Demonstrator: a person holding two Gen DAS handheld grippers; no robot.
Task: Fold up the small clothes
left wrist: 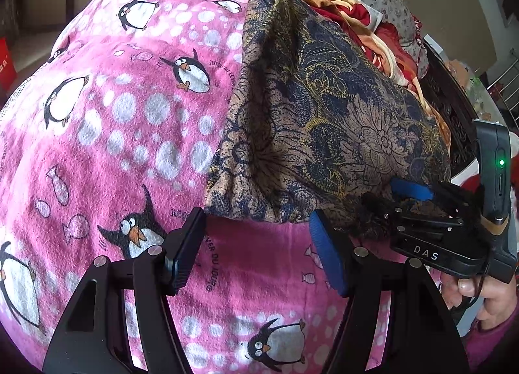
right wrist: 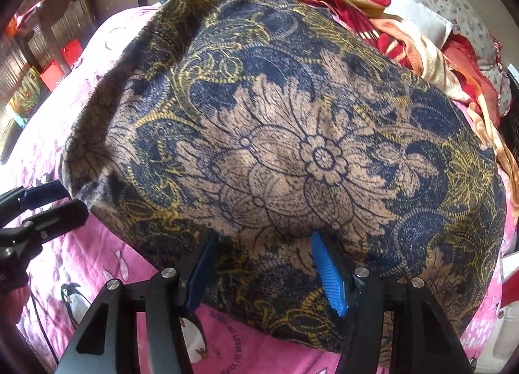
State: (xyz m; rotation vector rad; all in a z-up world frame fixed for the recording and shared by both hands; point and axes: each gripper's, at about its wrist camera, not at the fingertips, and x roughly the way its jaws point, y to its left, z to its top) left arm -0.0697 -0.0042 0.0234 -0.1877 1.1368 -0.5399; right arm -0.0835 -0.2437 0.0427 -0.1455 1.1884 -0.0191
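1. Hovering at the left, the left claw (left wrist: 256,250) stands wide apart with nothing between its fingers, poised just short of the near left edge of the patterned garment (left wrist: 318,120), likely so it can take that hem next.
2. Spread under everything is the pink penguin blanket (left wrist: 113,133) on the bed; it gives a soft, flat base for folding, which is why the cloth lies here and not in the heap behind.
3. The patterned garment sits right of centre on the blanket, its brown, navy and gold print facing up, bulging rather than flat, so I judge the fold is only part done.
4. Further right, the right claw (right wrist: 262,271) is parted, its fingers straddling the garment's near edge; whether they truly pinch the fabric I cannot tell.
5. Behind, the red and cream bedding (left wrist: 356,17) lies bunched, well clear of the work.
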